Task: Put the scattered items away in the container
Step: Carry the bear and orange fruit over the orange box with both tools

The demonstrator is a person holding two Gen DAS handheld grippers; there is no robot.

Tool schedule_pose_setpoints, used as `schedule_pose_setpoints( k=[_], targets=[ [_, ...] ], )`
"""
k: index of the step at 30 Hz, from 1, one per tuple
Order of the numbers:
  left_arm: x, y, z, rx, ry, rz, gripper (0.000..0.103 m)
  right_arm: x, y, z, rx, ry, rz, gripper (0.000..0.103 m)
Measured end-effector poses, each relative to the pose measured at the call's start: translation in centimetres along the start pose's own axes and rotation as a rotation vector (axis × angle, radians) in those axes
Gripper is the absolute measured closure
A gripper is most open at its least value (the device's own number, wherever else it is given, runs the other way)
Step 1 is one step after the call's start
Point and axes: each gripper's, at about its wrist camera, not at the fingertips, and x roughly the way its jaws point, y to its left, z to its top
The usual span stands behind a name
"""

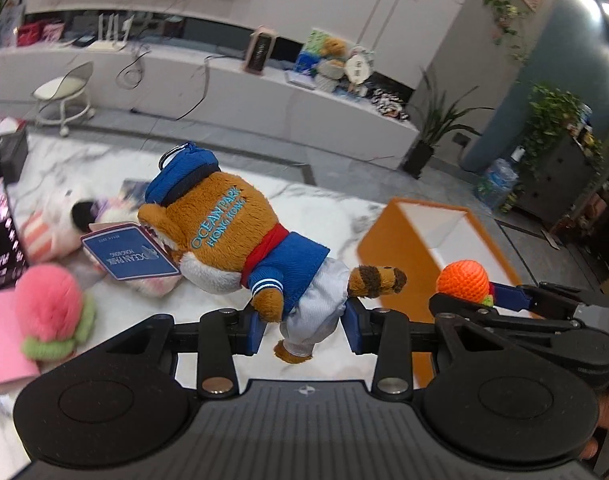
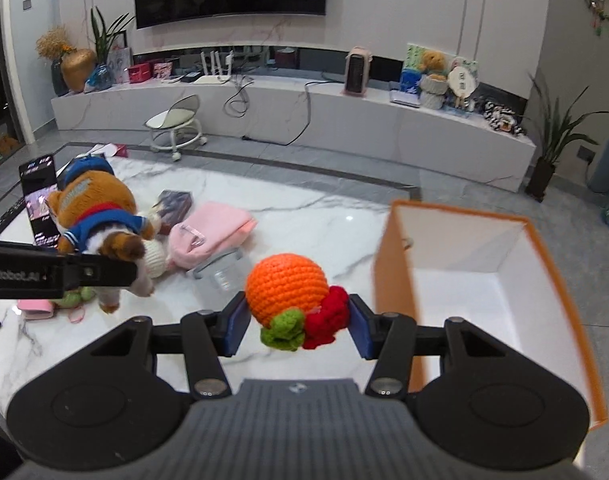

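Left tongs (image 1: 302, 326) pinch plush fox (image 1: 240, 236) by its trousers; right tongs (image 2: 298, 326) pinch crochet orange (image 2: 286, 286), both above the counter (image 2: 304, 216), orange box (image 2: 484, 280) at 2 o'clock; fox's shallow hold could slip before reaching it

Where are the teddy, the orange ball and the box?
teddy (image 1: 228, 236), left wrist view, on its brown back.
orange ball (image 2: 286, 284), right wrist view, on its knitted middle.
box (image 2: 392, 268), right wrist view, on its orange side wall.
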Motion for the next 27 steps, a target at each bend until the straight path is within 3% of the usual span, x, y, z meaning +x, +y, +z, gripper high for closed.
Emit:
schedule_pose_setpoints(
  k=[11,27],
  targets=[
    [-1.3,-6.2,4.1,0.085,-0.030,-0.047,0.058,-6.9,-5.4,4.1,-0.022,-0.073,-0.073,0.048],
    [-1.9,-19.3,7.3,0.230,-0.098,-0.208,0.058,-14.9,-14.7,6.4,-0.032,-0.145,-0.237,0.048]
  ],
)
